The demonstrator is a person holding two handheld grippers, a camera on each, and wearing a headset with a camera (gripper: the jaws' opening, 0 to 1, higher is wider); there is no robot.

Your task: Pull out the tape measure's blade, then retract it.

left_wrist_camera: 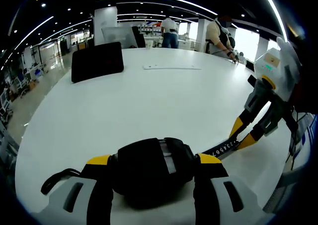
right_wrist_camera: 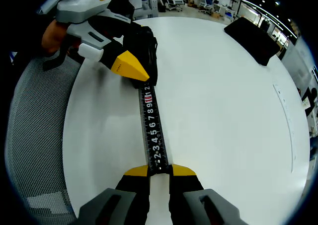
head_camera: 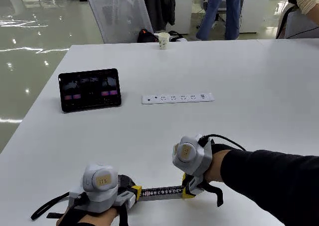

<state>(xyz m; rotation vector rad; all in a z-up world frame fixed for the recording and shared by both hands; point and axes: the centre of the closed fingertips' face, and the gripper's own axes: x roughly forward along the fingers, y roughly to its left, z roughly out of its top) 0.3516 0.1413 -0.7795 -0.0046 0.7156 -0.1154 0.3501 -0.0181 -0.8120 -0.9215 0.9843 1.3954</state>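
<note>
The pull-out looks barely begun: at 6 o'clock on the table [head_camera: 199, 66], the left gripper [head_camera: 130, 192] clamps its jaws on the tape measure [left_wrist_camera: 149, 173], the right gripper [right_wrist_camera: 160, 173], at its 3 o'clock, pinches the blade [right_wrist_camera: 151, 130] by its tip, so the next move calls for drawing steadily toward 3 o'clock.

The table [head_camera: 249, 86] is smooth and matt, the tape measure case [left_wrist_camera: 149, 168] matt black plastic.

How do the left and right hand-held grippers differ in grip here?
The left hand-held gripper clamps the black tape case; the right hand-held gripper pinches the end of the blade. The left's jaws stand wide apart; the right's nearly meet. Both have yellow tips.
</note>
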